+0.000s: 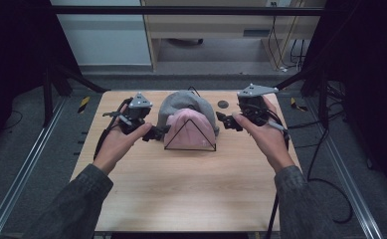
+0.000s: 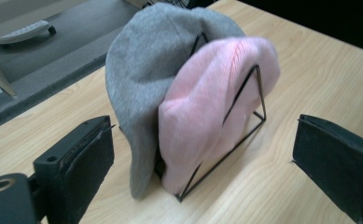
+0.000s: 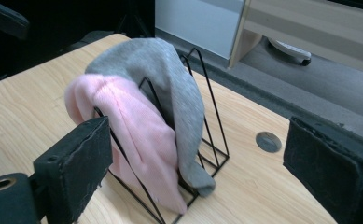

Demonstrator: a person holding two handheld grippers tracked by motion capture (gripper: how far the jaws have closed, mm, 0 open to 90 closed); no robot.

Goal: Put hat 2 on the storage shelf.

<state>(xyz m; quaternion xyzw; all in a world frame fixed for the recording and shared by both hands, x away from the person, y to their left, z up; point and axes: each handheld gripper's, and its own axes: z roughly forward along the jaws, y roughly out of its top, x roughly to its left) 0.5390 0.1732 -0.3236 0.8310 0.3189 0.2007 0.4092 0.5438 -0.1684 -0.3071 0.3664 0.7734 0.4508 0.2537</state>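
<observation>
On wire rack [image 1: 190, 144] (upright): pink beanie [image 1: 187, 127], grey beanie [image 1: 183, 102].

A light wooden bench [image 1: 191, 189] stands on grey carpeted floor [image 1: 37, 149], with metal rails [image 1: 17, 184] running along both its side edges. Beyond its far edge a pale wooden cabinet [image 1: 206, 25] stands against a white wall [image 1: 101, 40], black cables [image 1: 285, 45] hanging beside it. Dark curtains [image 1: 12, 59] close in left and right.

A wire rack [image 1: 190, 135] is set at the middle of the surface [image 1: 181, 189], toward its far edge. Two hats are hung over it, one hat [image 1: 191, 127] in front of the other hat [image 1: 183, 102].
</observation>
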